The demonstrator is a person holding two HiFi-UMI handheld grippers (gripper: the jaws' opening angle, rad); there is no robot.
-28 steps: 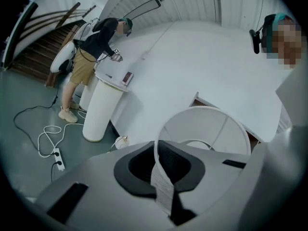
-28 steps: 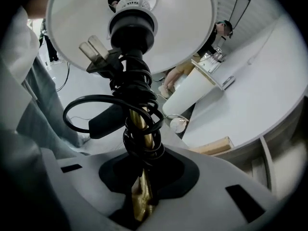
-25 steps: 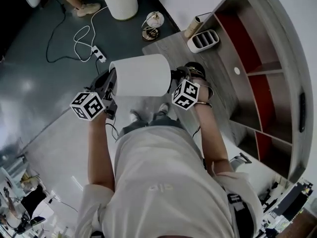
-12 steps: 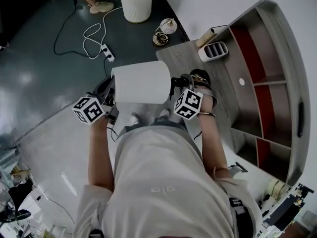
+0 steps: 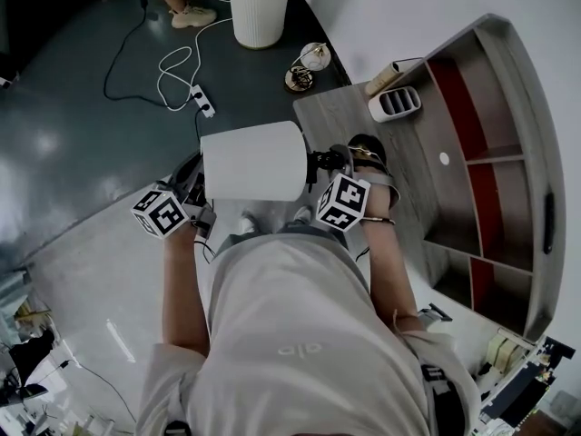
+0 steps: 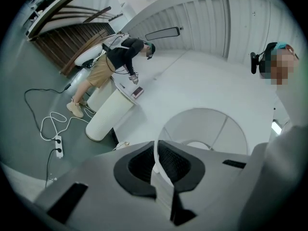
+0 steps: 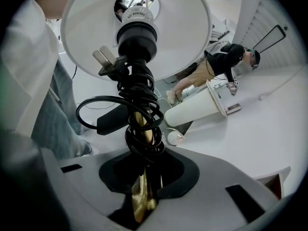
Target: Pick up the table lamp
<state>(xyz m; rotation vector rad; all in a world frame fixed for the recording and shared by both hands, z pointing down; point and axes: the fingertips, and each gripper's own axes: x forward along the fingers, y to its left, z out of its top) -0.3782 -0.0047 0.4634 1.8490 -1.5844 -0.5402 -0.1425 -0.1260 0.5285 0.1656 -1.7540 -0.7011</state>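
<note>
The table lamp is held off the ground, lying sideways in front of the person. Its white drum shade (image 5: 252,160) spans the gap between both grippers in the head view. My left gripper (image 5: 196,187) is shut on the shade's thin rim (image 6: 156,161), with the shade's open end (image 6: 207,129) beyond the jaws. My right gripper (image 7: 143,186) is shut on the lamp's brass stem (image 7: 143,129). A black cord (image 7: 139,95) is wound round that stem, its plug (image 7: 107,59) sticking out below the shade (image 7: 178,28).
A grey desk (image 5: 338,121) with a red-backed shelf unit lies to the right, a white ribbed object (image 5: 393,103) on it. On the dark floor stand a tall white cylinder (image 5: 259,7) and a small globe lamp (image 5: 307,66), beside a power strip (image 5: 207,107) with cables. Another person (image 6: 120,59) bends nearby.
Both grippers have carried the lamp along sideways, and the desk and floor items have shifted in the head view. Both grips stay the same.
</note>
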